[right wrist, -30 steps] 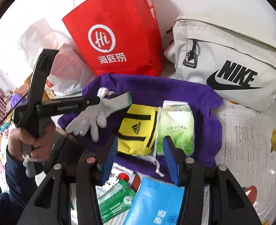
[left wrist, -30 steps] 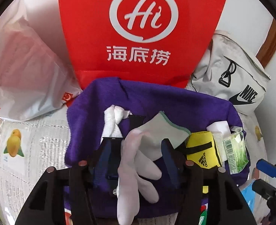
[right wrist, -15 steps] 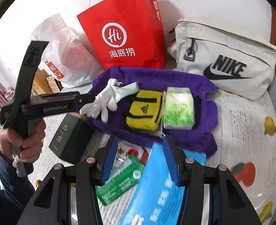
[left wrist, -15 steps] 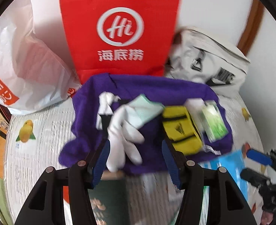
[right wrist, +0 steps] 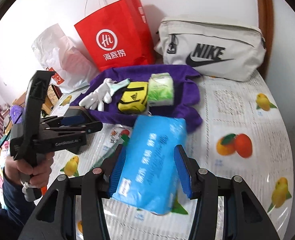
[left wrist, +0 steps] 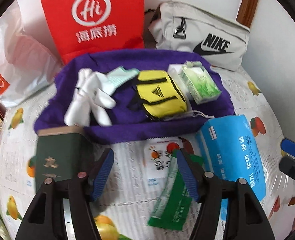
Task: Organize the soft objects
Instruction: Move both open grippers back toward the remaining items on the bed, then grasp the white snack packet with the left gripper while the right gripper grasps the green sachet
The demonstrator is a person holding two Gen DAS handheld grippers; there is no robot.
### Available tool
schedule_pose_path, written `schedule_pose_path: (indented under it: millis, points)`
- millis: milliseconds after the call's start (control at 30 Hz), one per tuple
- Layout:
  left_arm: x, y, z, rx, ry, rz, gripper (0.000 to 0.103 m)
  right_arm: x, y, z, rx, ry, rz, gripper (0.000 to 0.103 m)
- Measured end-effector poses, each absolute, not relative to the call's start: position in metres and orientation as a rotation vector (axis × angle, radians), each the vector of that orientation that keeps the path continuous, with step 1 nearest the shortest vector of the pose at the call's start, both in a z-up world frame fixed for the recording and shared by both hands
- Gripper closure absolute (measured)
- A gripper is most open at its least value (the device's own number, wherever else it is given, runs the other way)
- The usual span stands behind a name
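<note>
A purple cloth (left wrist: 115, 132) lies spread on the table and bears white gloves (left wrist: 91, 98), a yellow Adidas pouch (left wrist: 161, 94) and a green tissue pack (left wrist: 201, 84). They also show in the right wrist view: gloves (right wrist: 97, 98), pouch (right wrist: 133, 100), tissue pack (right wrist: 161, 90). My left gripper (left wrist: 145, 172) is open and empty, above the table in front of the cloth. My right gripper (right wrist: 149, 170) is open, its jaws on either side of a blue tissue pack (right wrist: 153, 160), which also shows in the left wrist view (left wrist: 233, 152).
A red Hi paper bag (left wrist: 95, 18), a white plastic bag (left wrist: 17, 60) and a beige Nike bag (left wrist: 203, 38) stand behind the cloth. A dark green box (left wrist: 57, 156), a green sachet (left wrist: 171, 196) and a white printed packet (left wrist: 159, 160) lie on the fruit-patterned tablecloth (right wrist: 247, 120).
My left gripper let go of the white glove and pulled back from the cloth; the gloves now lie on it. My right gripper drew back and now straddles the blue tissue pack.
</note>
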State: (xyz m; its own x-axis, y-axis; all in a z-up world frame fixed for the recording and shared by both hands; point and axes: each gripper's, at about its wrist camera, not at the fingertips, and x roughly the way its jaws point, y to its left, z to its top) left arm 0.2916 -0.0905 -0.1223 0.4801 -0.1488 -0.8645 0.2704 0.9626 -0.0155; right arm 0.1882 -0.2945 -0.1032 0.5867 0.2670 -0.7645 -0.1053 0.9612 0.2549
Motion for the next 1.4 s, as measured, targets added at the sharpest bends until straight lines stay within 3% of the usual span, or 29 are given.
schedule_pose_path:
  millis: [500,667,800,900,967,1067,1400]
  points:
    - [0.316,-0.12,-0.176,0.125,1.152,-0.232,0.036,0.186,-0.321,-0.122,0.22,0.954,0.227,0.053]
    - [0.321,-0.118,-0.182,0.138,1.148,-0.215,0.025,0.19,-0.318,-0.126,0.219,0.965,0.237,0.053]
    - [0.317,-0.126,-0.185,0.193,1.138,-0.22,0.023,0.189,-0.312,-0.126,0.211,0.971,0.246,0.053]
    - [0.312,-0.125,-0.186,0.196,1.125,-0.241,0.027,0.187,-0.306,-0.126,0.2,0.974,0.254,0.053]
    - [0.306,-0.125,-0.185,0.205,1.11,-0.254,0.04,0.185,-0.304,-0.126,0.194,0.976,0.253,0.053]
    - [0.297,-0.127,-0.184,0.218,1.1,-0.274,0.052,0.18,-0.298,-0.126,0.187,0.982,0.262,0.053]
    - [0.255,-0.117,-0.185,0.217,1.102,-0.322,0.058,0.155,-0.267,-0.129,0.154,0.994,0.311,0.053]
